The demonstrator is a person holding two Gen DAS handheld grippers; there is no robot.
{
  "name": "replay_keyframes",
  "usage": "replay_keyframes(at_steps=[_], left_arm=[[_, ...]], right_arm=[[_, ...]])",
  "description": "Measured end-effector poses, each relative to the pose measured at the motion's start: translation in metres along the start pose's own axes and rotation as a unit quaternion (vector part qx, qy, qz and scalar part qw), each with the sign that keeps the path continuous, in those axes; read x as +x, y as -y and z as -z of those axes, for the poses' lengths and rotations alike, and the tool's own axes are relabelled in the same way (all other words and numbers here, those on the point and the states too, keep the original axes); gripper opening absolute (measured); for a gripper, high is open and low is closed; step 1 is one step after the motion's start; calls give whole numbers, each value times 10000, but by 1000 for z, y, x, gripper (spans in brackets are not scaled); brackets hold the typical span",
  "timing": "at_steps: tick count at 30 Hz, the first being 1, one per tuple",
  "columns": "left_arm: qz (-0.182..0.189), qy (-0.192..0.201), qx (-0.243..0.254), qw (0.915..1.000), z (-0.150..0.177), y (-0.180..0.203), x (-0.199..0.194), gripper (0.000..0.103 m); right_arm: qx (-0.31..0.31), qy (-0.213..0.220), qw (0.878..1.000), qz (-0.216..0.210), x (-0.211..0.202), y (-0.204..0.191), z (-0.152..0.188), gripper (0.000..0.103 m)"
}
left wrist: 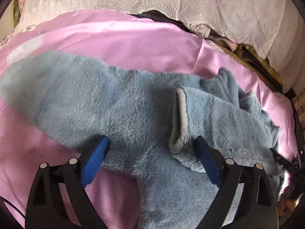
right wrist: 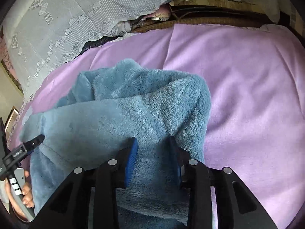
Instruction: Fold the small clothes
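Note:
A fluffy light-blue fleece garment [left wrist: 118,103] lies spread on the pink sheet [left wrist: 133,43]. One sleeve with a grey cuff [left wrist: 180,122] is folded over its body. My left gripper [left wrist: 150,145] is open, its blue pads resting on the fleece on either side of the cuff end. In the right wrist view the same garment [right wrist: 114,114] is bunched up, and my right gripper [right wrist: 153,143] is shut on a thick fold of it. The left gripper's tip [right wrist: 36,140] shows at that view's left edge, touching the fleece.
The pink sheet [right wrist: 247,95] covers the work surface, with bare room to the right. White lace fabric [right wrist: 66,19] hangs along the back. A woven brown edge [right wrist: 209,22] and dark clutter sit behind the sheet. A hand [right wrist: 26,192] holds the left gripper's handle.

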State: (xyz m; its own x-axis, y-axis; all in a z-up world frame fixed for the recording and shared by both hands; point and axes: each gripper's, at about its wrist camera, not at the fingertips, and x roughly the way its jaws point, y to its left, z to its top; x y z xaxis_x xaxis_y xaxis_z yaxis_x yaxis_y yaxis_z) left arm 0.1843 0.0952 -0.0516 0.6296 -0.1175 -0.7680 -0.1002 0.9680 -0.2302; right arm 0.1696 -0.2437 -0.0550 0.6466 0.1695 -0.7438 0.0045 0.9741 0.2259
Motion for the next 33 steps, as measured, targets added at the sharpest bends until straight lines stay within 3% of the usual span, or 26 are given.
replay_keyframes(at_steps=[2, 5, 7, 9, 11, 13, 16, 17, 23, 26, 29, 33], left_arm=[[158, 34, -98, 9998, -1, -5, -6, 89], [602, 33, -426, 9973, -6, -24, -21, 89], [687, 108, -619, 9957, -10, -41, -34, 89], [596, 278, -912, 9937, -13, -70, -49, 89], [465, 390, -1382, 9885, -13, -114, -63, 89], [477, 426, -1860, 9805, -14, -150, -71, 89], [1026, 553, -2816, 9524, -15, -201, -74, 89], [1073, 598, -2937, 9480, -17, -208, -75, 89], [835, 819, -3345, 9351, -34, -240, -64, 89], [719, 918, -3523, 9286, -41, -258, -58, 81], [671, 940, -3735, 9204, -38, -273, -54, 59], [635, 961, -3854, 9155, -36, -283, -53, 39]], right_arm=[[90, 454, 9989, 27, -26, -3, 3, 35], [-153, 729, 9971, -120, -52, -16, 10, 44], [-269, 686, 9972, -118, -53, -21, 18, 68], [-408, 302, 9987, 88, -31, -24, 26, 76], [-365, 46, 9992, 128, -10, -18, 27, 76], [-264, 341, 9991, 26, -27, -17, 22, 76], [4, 846, 9964, -27, -53, -7, 27, 76], [148, 896, 9958, -91, -59, -1, 30, 76], [1349, 1092, 9833, -545, -72, 39, 57, 76], [1952, 888, 9737, -771, -59, 58, 61, 75], [2177, 881, 9675, -937, -51, 61, 61, 74], [1943, 836, 9740, -806, -52, 52, 60, 75]])
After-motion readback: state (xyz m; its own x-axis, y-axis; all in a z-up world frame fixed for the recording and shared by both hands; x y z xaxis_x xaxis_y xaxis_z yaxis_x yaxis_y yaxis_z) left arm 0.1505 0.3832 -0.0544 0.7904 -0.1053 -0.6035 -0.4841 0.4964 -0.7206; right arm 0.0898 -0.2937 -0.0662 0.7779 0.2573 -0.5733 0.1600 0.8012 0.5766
